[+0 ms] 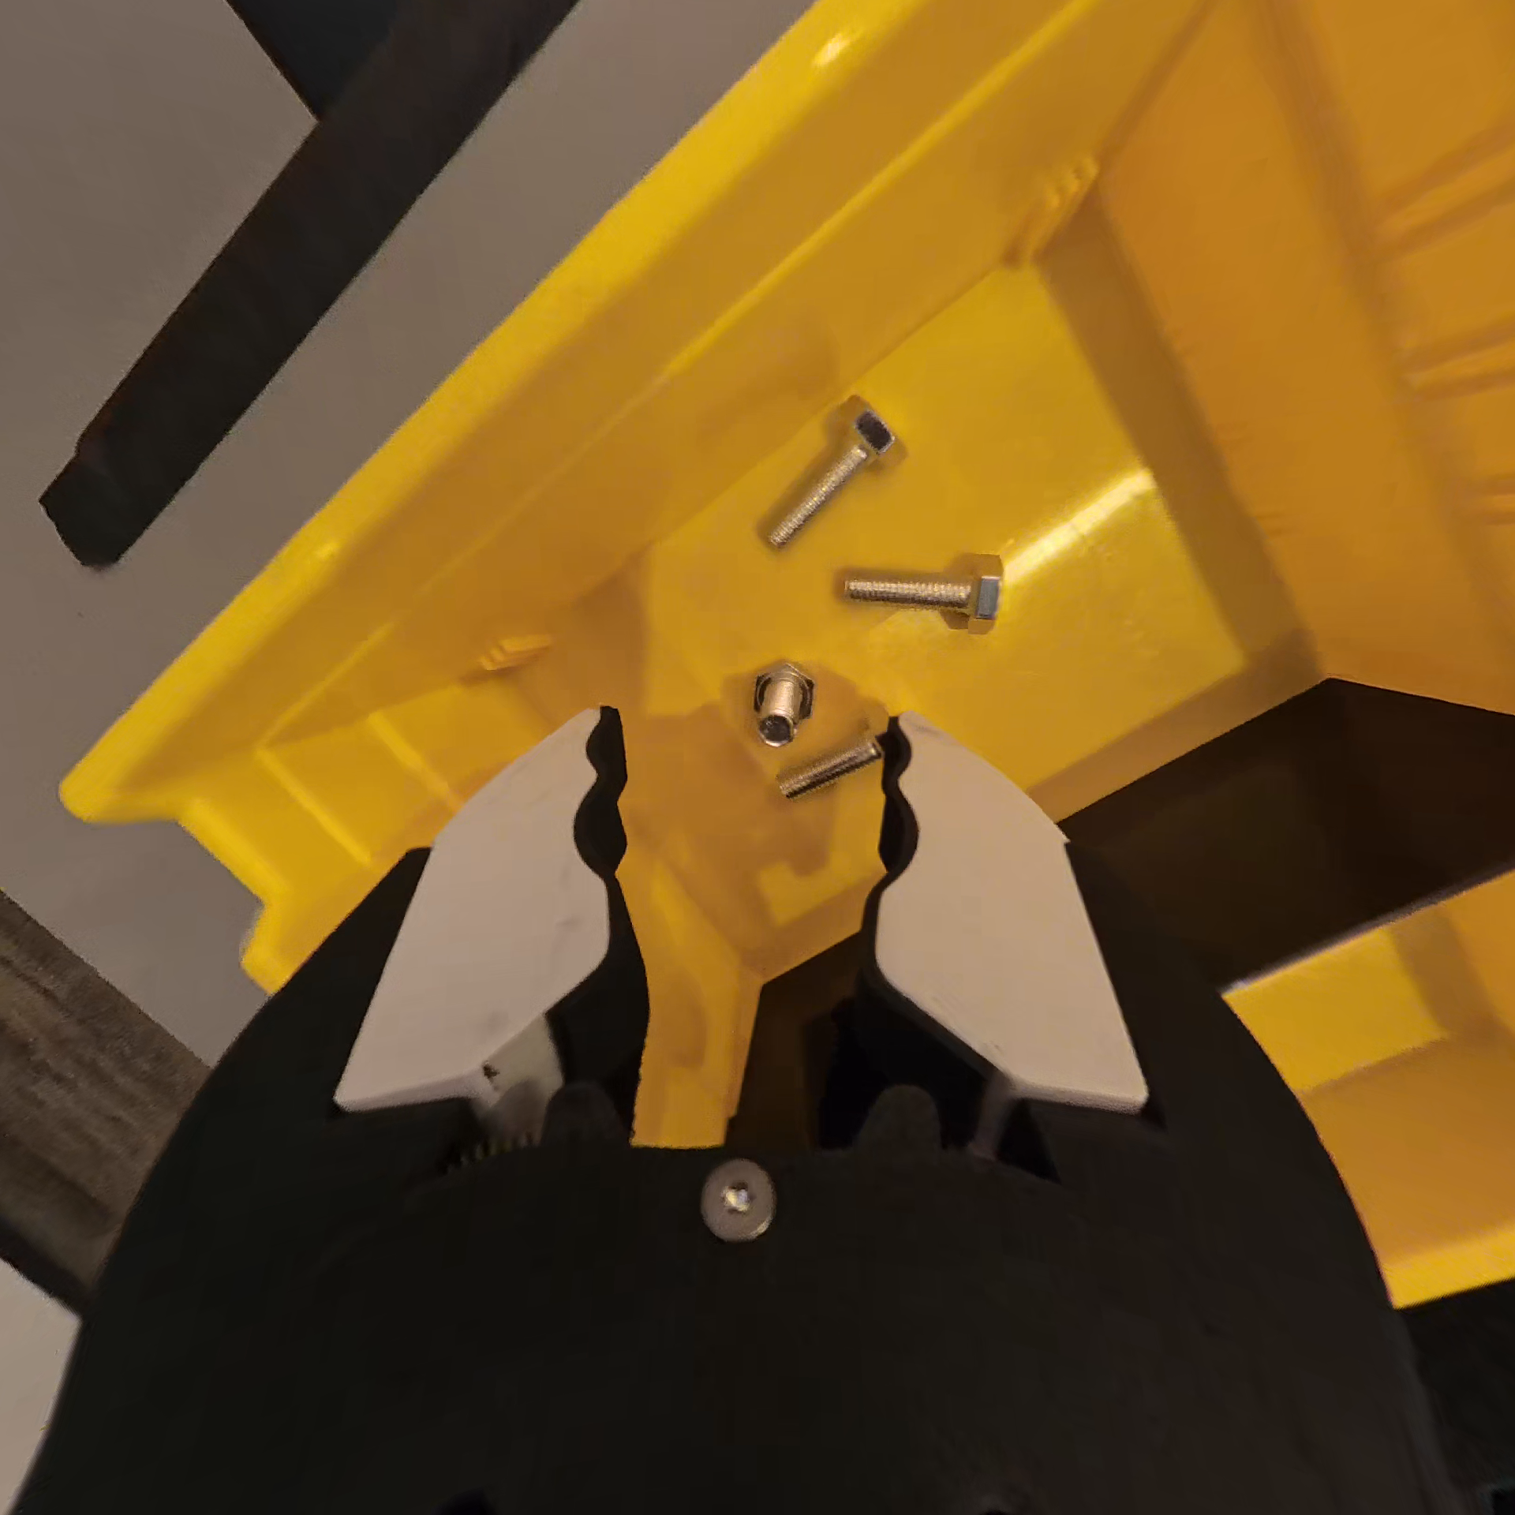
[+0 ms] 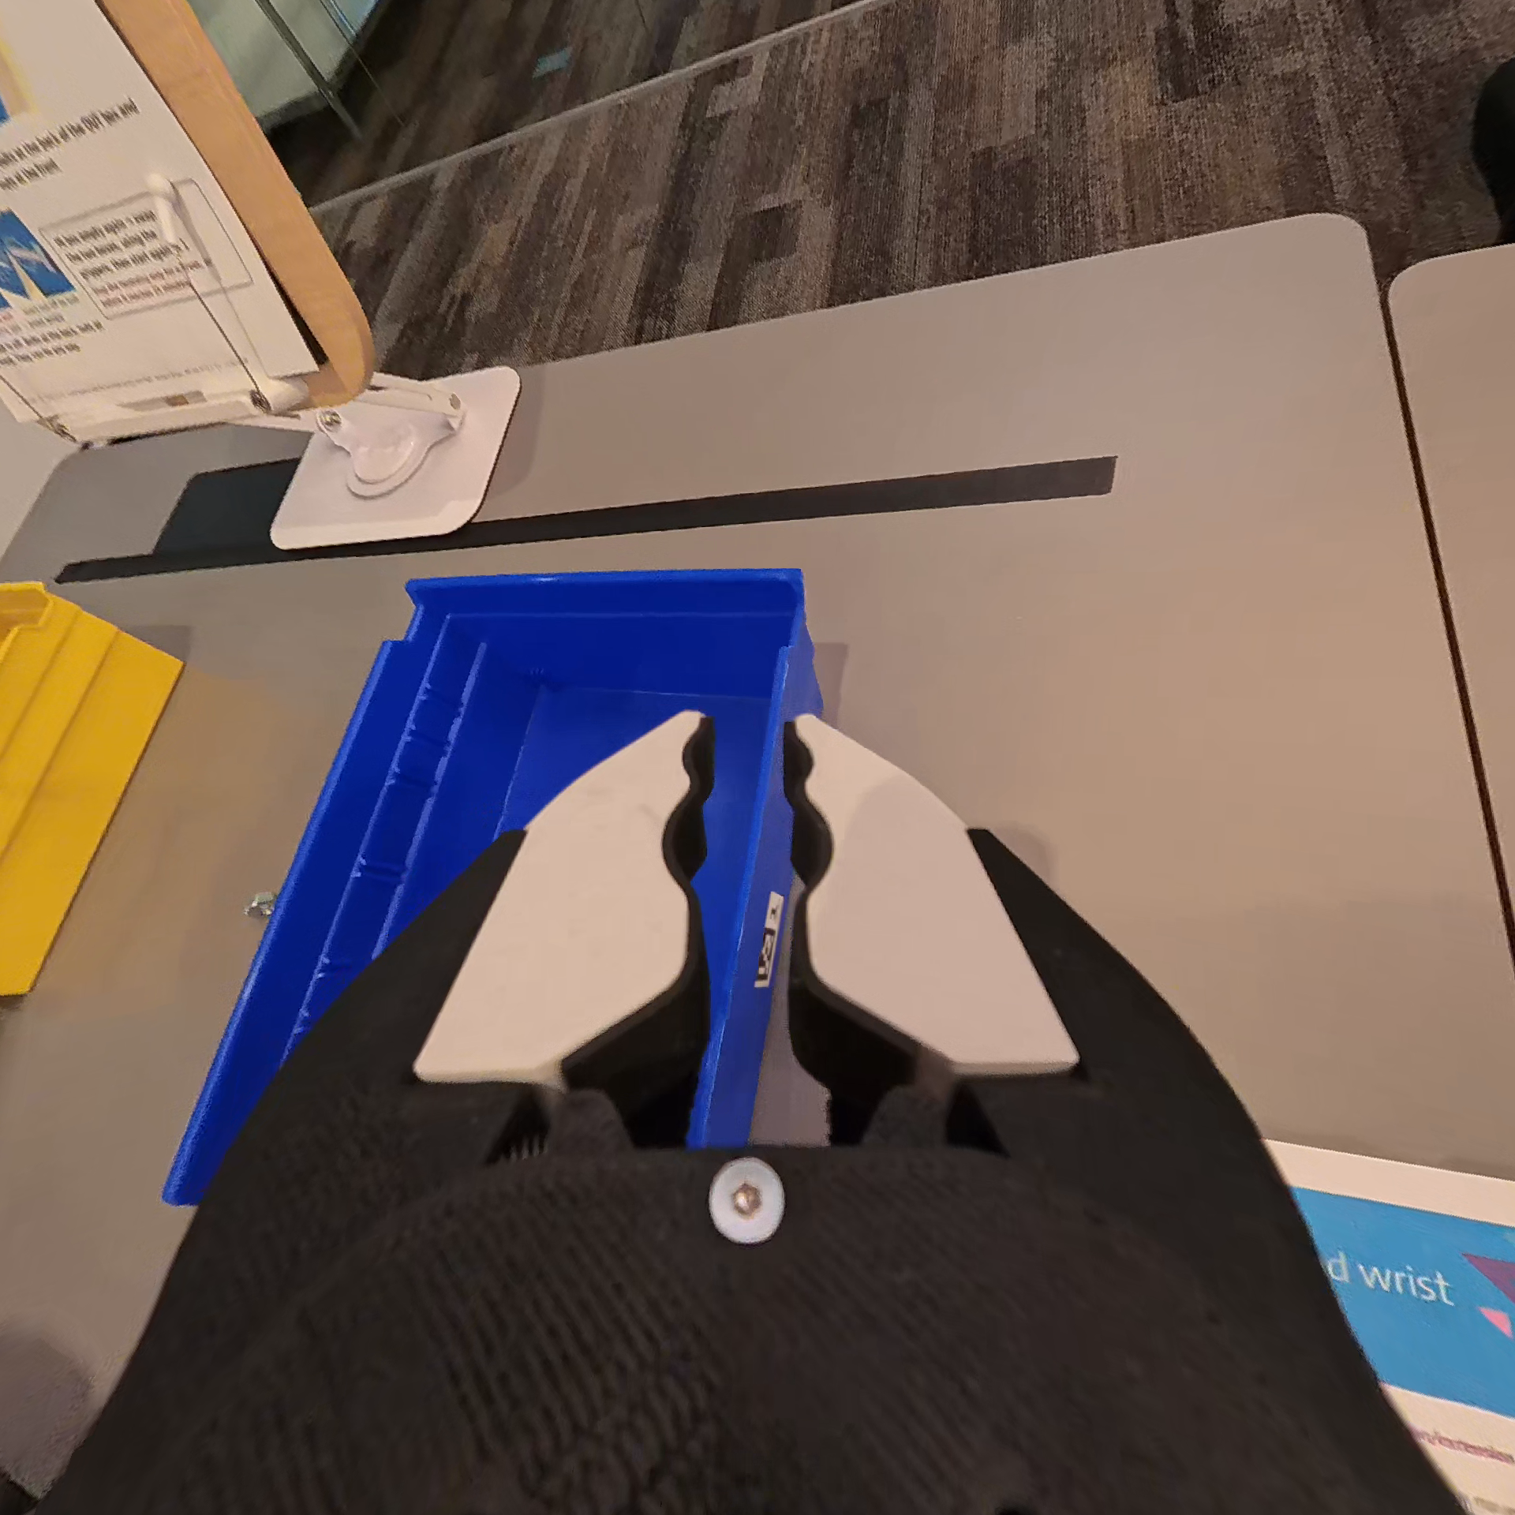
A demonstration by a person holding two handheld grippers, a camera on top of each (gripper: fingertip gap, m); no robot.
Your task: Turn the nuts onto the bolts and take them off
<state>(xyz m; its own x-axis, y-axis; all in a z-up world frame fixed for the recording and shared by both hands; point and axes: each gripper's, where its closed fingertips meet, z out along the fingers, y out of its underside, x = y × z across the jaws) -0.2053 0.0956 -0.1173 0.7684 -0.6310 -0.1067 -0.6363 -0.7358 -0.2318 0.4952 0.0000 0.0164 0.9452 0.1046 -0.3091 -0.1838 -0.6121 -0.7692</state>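
In the left wrist view a yellow bin [image 1: 672,393] holds several silver bolts. One bolt [image 1: 828,475] lies at the back and a second bolt [image 1: 922,589] lies to its right. A short bolt with a nut on it [image 1: 777,707] points toward the camera. Another bolt [image 1: 824,771] lies below it, its head hidden behind my right fingertip. My left gripper [image 1: 750,725] is open just above these two. My right gripper [image 2: 748,725] straddles the right wall of an empty blue bin [image 2: 459,787], jaws close on it. A small nut [image 2: 261,904] lies on the table.
Both bins stand on a grey table [image 2: 1148,656] with a black strip [image 2: 738,500] across it. A white stand base [image 2: 393,459] holding a paper sign is at the back left. A printed sheet [image 2: 1410,1295] lies at the front right. Carpet floor lies beyond. Tip to tip, the grippers are about 70 centimetres apart.
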